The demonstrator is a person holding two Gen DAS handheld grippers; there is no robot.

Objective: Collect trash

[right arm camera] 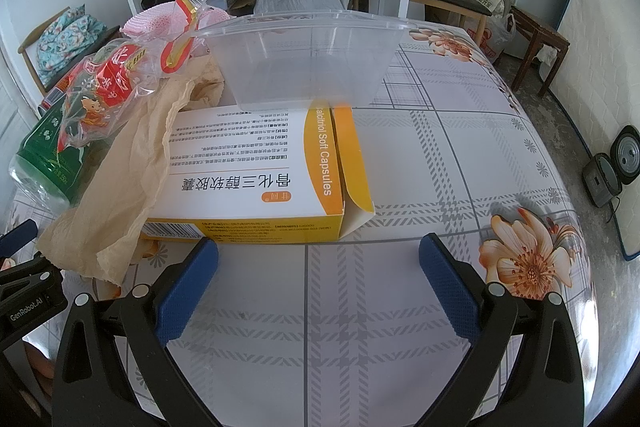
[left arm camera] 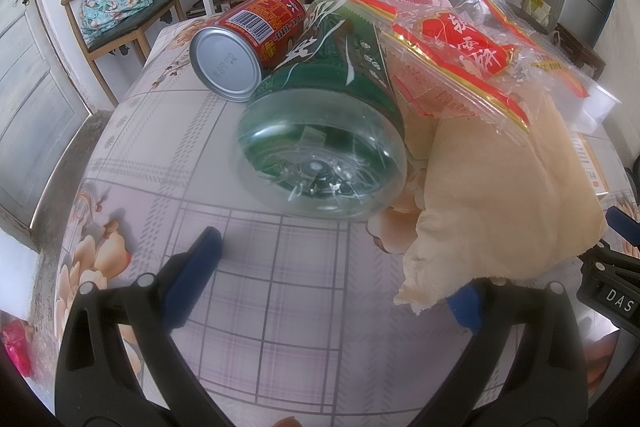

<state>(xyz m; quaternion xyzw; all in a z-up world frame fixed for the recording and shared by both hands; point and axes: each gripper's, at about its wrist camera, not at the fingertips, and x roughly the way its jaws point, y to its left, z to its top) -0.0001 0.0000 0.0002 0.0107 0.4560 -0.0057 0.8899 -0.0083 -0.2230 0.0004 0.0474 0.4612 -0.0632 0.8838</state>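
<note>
Trash lying in a heap on a flower-print tablecloth (right arm camera: pixel 440 147), told here from left to right. Red can (left arm camera: pixel 248 39) resting on its side at the far left, base toward the camera, touching the green-labelled plastic bottle (left arm camera: pixel 332 115) lying beside it. Left gripper (left arm camera: pixel 332 275) hovering just short of that bottle with jaws spread wide, gripping nothing, its right fingertip tucked under the edge of a crumpled beige paper (left arm camera: pixel 500 203). Beige paper draping from the bottle over onto a white-and-orange medicine box (right arm camera: pixel 256 175), a clear red-printed snack wrapper (left arm camera: pixel 460 59) sitting on top of the pile. Box lying flat with its end flap open, directly ahead of the right gripper (right arm camera: pixel 318 267), near but apart from its blue pads (right arm camera: pixel 188 291). Right gripper likewise gaping open and empty. Clear plastic tub (right arm camera: pixel 304 59) standing just behind the box, touching its far edge.
</note>
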